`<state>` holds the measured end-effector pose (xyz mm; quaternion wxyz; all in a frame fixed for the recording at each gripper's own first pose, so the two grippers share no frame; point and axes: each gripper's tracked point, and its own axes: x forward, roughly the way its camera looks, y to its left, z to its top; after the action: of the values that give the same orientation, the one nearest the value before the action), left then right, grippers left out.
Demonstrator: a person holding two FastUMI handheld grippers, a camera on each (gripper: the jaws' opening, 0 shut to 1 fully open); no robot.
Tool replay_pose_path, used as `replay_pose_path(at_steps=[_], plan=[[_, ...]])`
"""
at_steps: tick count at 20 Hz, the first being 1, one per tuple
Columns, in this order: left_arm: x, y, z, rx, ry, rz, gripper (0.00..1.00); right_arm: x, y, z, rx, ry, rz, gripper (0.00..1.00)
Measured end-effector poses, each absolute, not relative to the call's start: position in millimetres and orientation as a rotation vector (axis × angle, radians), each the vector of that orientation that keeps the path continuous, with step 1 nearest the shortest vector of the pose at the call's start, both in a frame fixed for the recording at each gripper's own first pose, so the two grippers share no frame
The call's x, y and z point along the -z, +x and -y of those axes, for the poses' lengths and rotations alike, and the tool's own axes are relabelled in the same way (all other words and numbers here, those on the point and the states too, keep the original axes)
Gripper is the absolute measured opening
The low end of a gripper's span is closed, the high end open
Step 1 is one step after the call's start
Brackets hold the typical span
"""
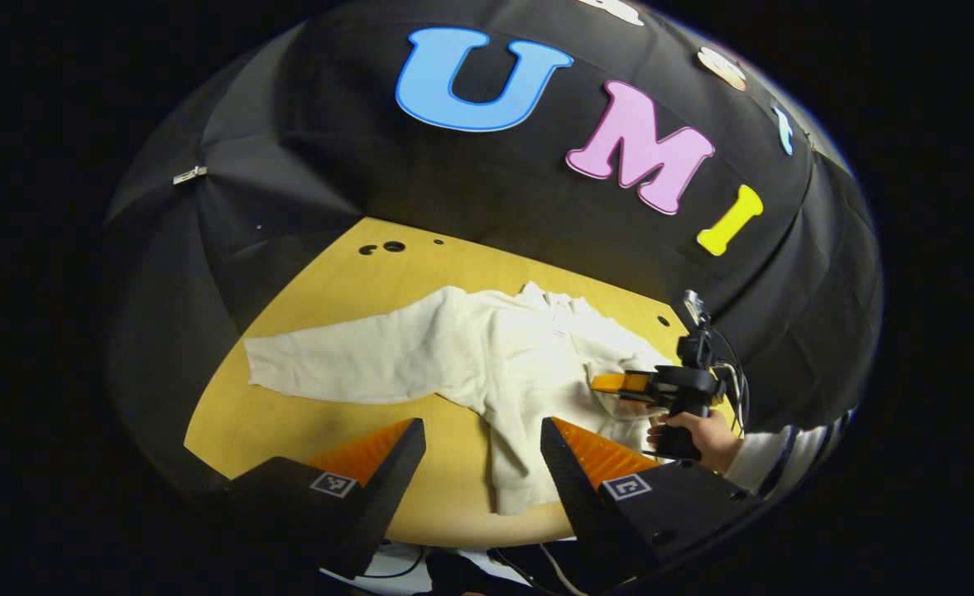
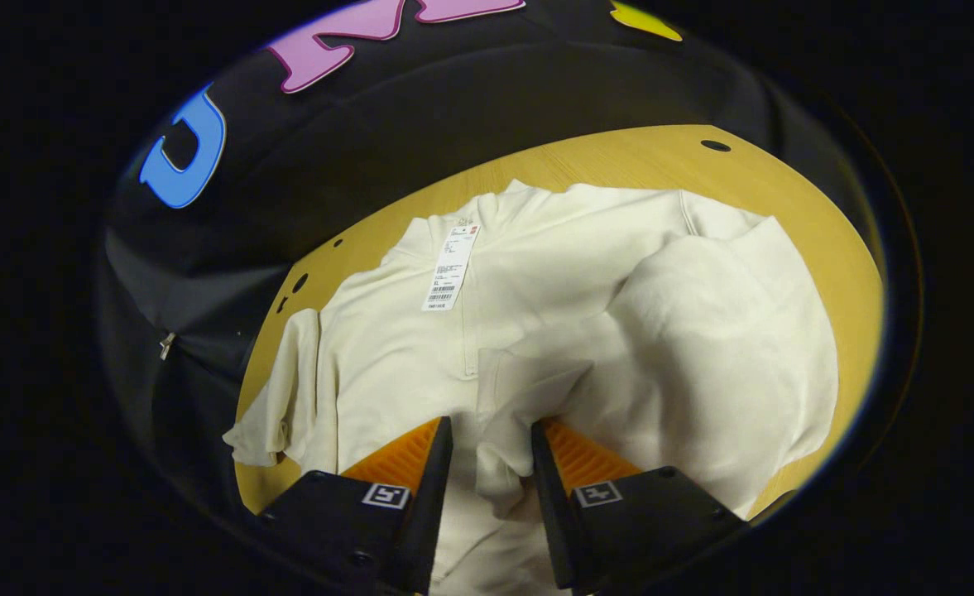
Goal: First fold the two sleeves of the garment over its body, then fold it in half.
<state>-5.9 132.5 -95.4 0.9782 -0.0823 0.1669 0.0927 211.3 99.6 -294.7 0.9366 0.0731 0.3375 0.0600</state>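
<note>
We found the cream long-sleeved knit garment [image 1: 528, 364] lying flat on the yellow wooden table [image 1: 329, 290]. The right gripper [image 2: 491, 463] pinched 1 sleeve cuff [image 2: 495, 459] over the body, presumably to lay it down. The left gripper [image 1: 482, 451] hovered wide, holding nothing.

Bare table [image 1: 304, 414] lies open ahead of the left gripper [image 1: 483, 447], nothing between its spread fingers. Out to its right, the right gripper [image 1: 619, 385] and hand [image 1: 693, 434] block that side, low over the garment [image 1: 487, 356], perhaps touching it.
</note>
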Motion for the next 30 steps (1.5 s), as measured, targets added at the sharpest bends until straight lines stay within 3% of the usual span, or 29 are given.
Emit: replay_pose_path(at_steps=[2,3,8,11,18,23,28,30], plan=[[88,4,-169,-0.244,-0.178,-0.308,0.92,280,204,-92,-0.108,0.131,-0.672,0.71],[89,8,-185,-0.268,-0.187,-0.305,0.92,273,200,-89,-0.112,0.129,-0.662,0.74],[105,16,-263,-0.400,-0.200,-0.303,0.92,212,178,-48,-0.052,0.144,-0.566,0.76],[116,23,-317,-0.485,-0.210,-0.326,0.92,170,158,13,0.044,0.132,-0.478,0.76],[162,52,-390,-0.626,-0.209,-0.444,0.93,163,76,108,0.215,0.138,-0.455,0.76],[198,55,-416,-0.705,-0.207,-0.581,0.93,182,36,104,0.222,0.195,-0.479,0.76],[197,62,-420,-0.683,-0.157,-0.544,0.97,179,-9,68,0.150,0.242,-0.473,0.76],[198,64,-416,-0.662,-0.137,-0.546,0.92,182,-22,60,0.141,0.271,-0.482,0.76]])
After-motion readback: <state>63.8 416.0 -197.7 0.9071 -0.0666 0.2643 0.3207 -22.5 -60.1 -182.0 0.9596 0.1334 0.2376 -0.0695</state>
